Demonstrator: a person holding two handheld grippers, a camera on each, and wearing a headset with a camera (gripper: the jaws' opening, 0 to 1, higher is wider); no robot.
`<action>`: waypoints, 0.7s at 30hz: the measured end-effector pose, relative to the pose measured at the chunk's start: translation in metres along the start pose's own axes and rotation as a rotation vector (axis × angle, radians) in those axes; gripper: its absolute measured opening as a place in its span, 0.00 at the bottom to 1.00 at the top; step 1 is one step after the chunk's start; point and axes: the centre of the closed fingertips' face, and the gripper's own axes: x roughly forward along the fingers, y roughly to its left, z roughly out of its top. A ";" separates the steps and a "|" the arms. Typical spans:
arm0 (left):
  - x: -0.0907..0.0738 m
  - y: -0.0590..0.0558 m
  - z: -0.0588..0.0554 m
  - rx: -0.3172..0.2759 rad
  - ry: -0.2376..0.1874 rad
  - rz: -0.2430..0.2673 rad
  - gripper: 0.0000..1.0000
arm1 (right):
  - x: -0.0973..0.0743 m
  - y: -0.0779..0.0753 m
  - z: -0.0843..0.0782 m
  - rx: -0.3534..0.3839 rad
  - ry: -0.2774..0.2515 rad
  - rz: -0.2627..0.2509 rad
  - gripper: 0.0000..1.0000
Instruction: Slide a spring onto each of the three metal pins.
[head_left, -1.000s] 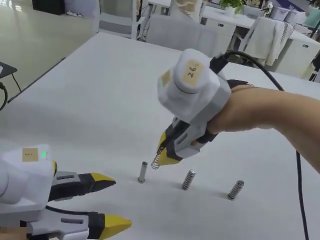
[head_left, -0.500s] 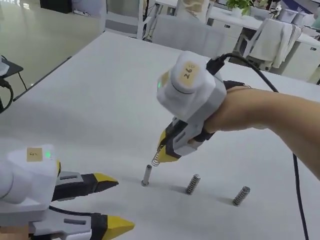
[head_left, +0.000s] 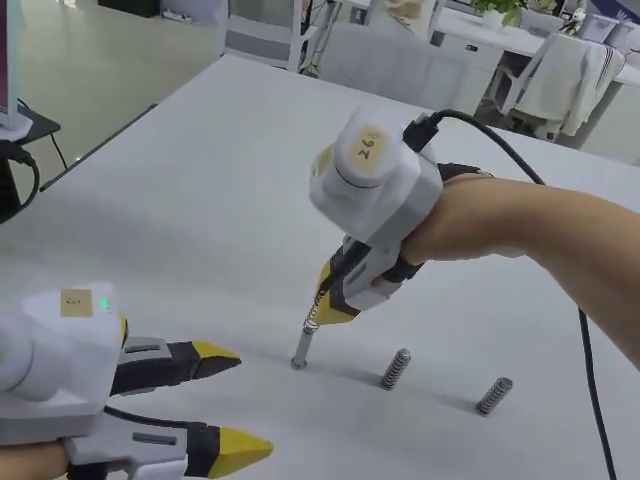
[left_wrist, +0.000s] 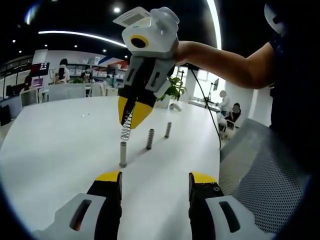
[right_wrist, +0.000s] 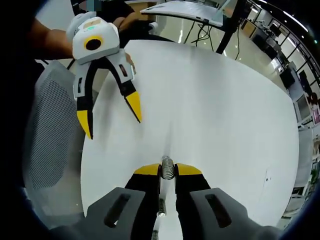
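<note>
Right now the right gripper (head_left: 322, 312) has its jaws clenched on a spring (left_wrist: 126, 130), gripping it by the upper coils so the rest hangs free below the tips. Directly beneath that free end stands the bare pin (left_wrist: 123, 154), upright on the bench (head_left: 200, 200) and well in from its edges. The spring's lowest coil sits at the pin's tip; whether it has caught over the tip I cannot tell. The pin's long axis is vertical, while the spring leans a little off it. The coming move therefore probably calls for squaring the spring to the pin and pushing straight down. The second pin (head_left: 396, 369) and third pin (head_left: 494, 395), off to the person's right, each already wear a spring. The left gripper (head_left: 250, 400) hovers toward the bench's near edge, jaws released and empty, near the bare pin but apart from it.
</note>
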 end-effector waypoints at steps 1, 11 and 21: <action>0.000 0.001 0.000 -0.001 0.000 0.002 0.48 | 0.000 0.000 0.000 0.003 0.001 0.002 0.08; -0.002 0.004 -0.001 -0.009 -0.001 0.012 0.49 | 0.009 0.000 -0.002 -0.007 0.021 0.016 0.08; -0.003 0.006 -0.003 -0.011 0.002 0.019 0.49 | 0.017 0.001 -0.006 -0.014 0.044 0.028 0.08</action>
